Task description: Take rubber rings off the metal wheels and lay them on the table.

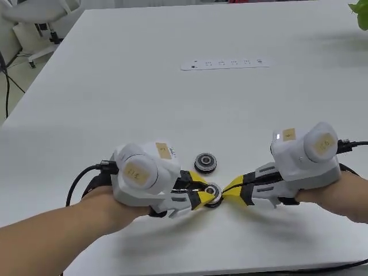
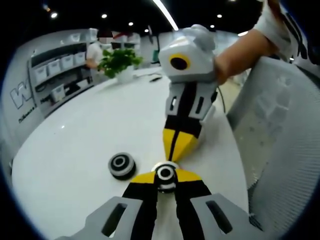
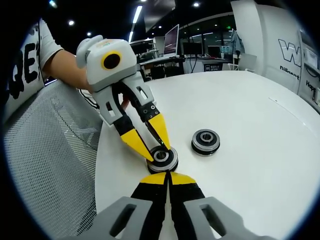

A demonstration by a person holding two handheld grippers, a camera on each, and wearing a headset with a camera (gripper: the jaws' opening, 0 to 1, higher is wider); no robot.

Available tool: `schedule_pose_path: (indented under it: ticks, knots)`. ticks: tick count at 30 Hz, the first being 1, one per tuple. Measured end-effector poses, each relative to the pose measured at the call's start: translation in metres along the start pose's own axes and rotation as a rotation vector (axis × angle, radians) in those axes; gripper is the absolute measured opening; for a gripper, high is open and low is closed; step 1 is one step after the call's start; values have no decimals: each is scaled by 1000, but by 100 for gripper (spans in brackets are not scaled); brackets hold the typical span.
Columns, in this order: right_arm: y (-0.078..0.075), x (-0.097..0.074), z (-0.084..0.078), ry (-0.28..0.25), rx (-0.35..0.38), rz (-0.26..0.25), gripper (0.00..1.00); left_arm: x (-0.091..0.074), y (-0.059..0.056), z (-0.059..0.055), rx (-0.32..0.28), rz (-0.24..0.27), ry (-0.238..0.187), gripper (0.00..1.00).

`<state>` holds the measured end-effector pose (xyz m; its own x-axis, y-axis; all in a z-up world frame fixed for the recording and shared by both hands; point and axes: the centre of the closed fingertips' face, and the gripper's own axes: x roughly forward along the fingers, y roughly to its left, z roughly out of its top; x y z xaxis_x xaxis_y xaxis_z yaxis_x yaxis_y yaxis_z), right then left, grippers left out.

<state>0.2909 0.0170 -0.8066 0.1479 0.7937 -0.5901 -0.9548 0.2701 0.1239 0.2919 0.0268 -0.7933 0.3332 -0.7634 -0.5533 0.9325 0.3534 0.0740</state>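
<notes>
A broad, matte white counter (image 1: 144,86) carries a flat white power strip (image 1: 224,63) at its far side. A leafy plant (image 1: 361,16) sits at one corner and an office chair (image 1: 34,17) stands beyond another. The left gripper view shows shelves (image 2: 60,75) with bins along a wall under ceiling lights, and a mesh chair back (image 2: 280,150) close beside the counter's edge. Near the front edge, the left tool (image 1: 202,195) is clenched on the gripped wheel (image 1: 211,192), with a yellow tip on either side of it. The right tool (image 1: 232,187) has its jaws pressed together, tips against that wheel's rim. Whether they catch any rubber is too small to tell, and the yellow tips cover much of the rim. The second wheel (image 1: 205,162) lies flat just beyond, apart from both tools. It is a round silvery hub with a black rubber ring (image 3: 205,150) around it.
</notes>
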Motion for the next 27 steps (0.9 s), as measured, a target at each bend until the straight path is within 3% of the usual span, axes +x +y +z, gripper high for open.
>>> schedule_pose_path:
  ticks: [5,21,27]
  knots:
    - [0,1,0,5,-19,-4,0,0,0,0,0,1,0,13]
    - [-1,-1,3,-24,35,0,0,-1,0,0,0,3,1,13]
    - [-1,-1,3,-20,20,-2,0,0,0,0,1,3,2,13]
